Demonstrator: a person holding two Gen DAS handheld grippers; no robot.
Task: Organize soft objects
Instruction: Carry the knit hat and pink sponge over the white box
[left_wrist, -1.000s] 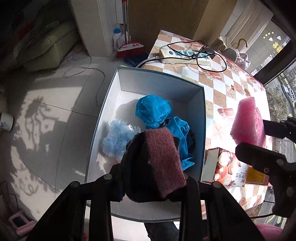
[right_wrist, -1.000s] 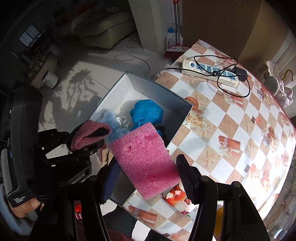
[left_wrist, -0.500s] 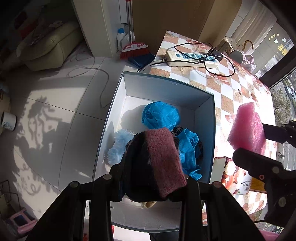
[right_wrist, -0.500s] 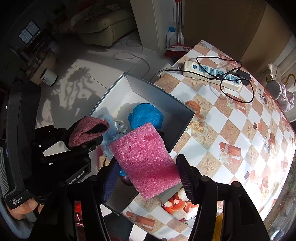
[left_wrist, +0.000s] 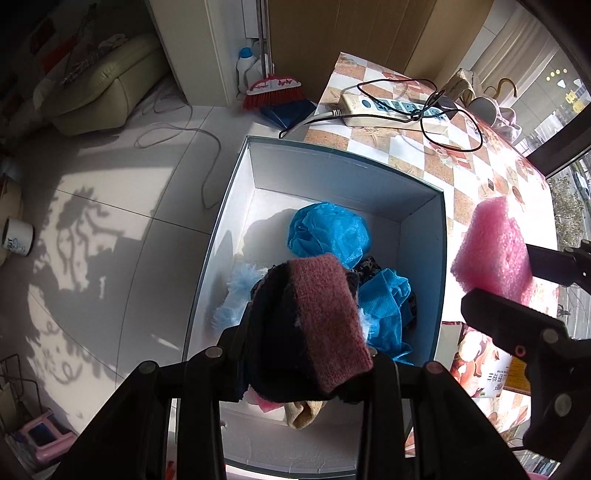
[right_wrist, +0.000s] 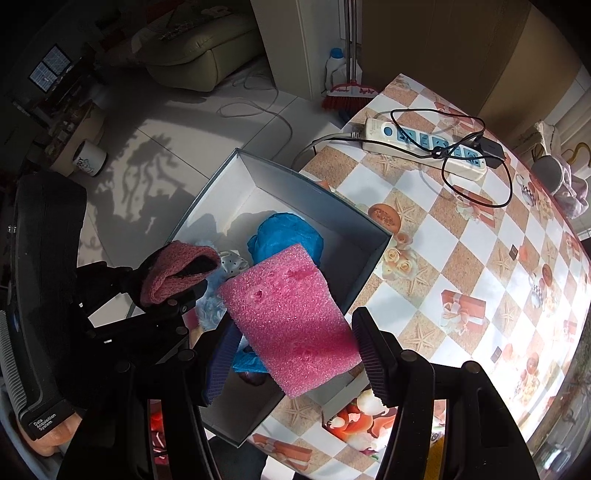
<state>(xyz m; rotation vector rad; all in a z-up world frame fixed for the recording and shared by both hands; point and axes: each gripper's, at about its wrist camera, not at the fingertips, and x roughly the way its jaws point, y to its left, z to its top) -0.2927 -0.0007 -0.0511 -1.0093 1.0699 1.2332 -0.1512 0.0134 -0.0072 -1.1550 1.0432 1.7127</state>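
Observation:
My left gripper (left_wrist: 306, 373) is shut on a dark knit piece with a dusty-red cuff (left_wrist: 314, 325), held above the open grey box (left_wrist: 347, 173); it also shows in the right wrist view (right_wrist: 177, 269). My right gripper (right_wrist: 291, 354) is shut on a pink foam block (right_wrist: 291, 317), held over the box's right rim; the block also shows in the left wrist view (left_wrist: 495, 247). Inside the box lie a blue mesh bundle (left_wrist: 328, 232), a blue cloth (left_wrist: 384, 314) and a pale blue fluffy item (left_wrist: 236, 291).
The box (right_wrist: 332, 210) sits at the left edge of a checkered table (right_wrist: 480, 258). A white power strip with black cable (left_wrist: 399, 107) lies at the far end. A printed carton (left_wrist: 484, 365) stands right of the box. A broom (left_wrist: 269, 85), bottles, a sofa and a mug are on the floor.
Both grippers have risen and drawn back a little, so more of the box and table shows. Each still holds its item.

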